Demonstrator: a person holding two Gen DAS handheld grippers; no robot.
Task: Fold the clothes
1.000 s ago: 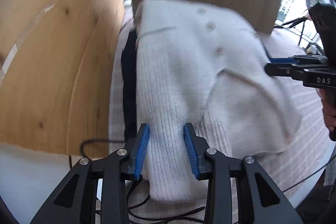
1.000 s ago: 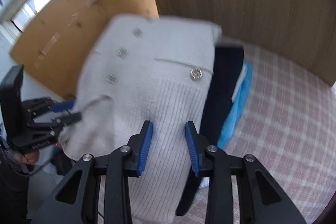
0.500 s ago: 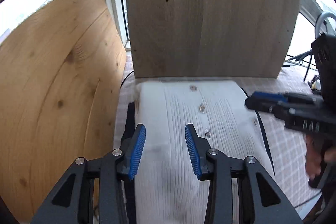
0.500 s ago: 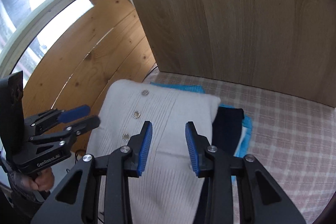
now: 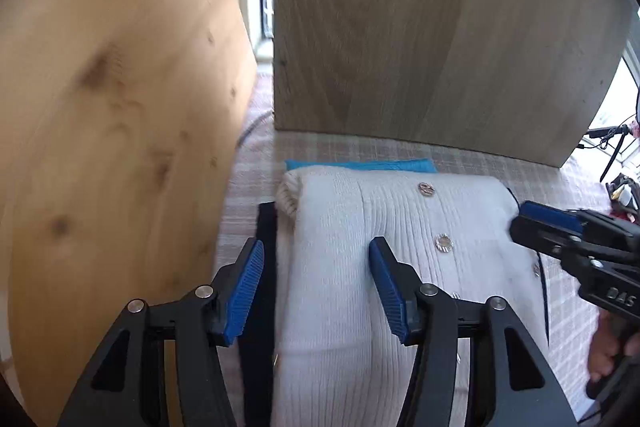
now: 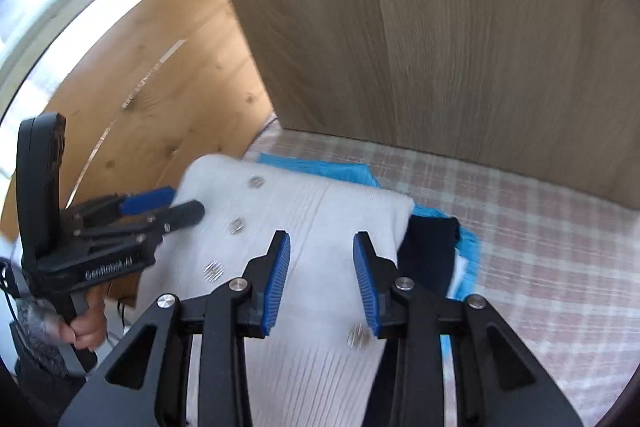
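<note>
A folded white knit cardigan (image 5: 384, 227) with metal buttons lies on top of a stack: a dark navy garment (image 5: 267, 227) and a blue garment (image 5: 360, 165) show under it. It also shows in the right wrist view (image 6: 320, 211), with the navy (image 6: 428, 247) and blue (image 6: 468, 247) garments beside it. My left gripper (image 5: 316, 263) is open and empty above the cardigan's left part. My right gripper (image 6: 322, 251) is open and empty above its right part. Each gripper shows in the other's view, the right one (image 5: 560, 231) and the left one (image 6: 160, 207).
The stack rests on a pink checked cloth (image 6: 540, 227). A grey-brown wooden board (image 5: 440, 27) stands just behind it and a pine board (image 5: 100, 127) leans at the left. Cables and gear (image 5: 616, 147) sit at far right.
The cardigan was lifted and flipped over a second ago; now it lies flat and folded on the stack. Both grippers have opened wider and let go of it, drawing back slightly.
</note>
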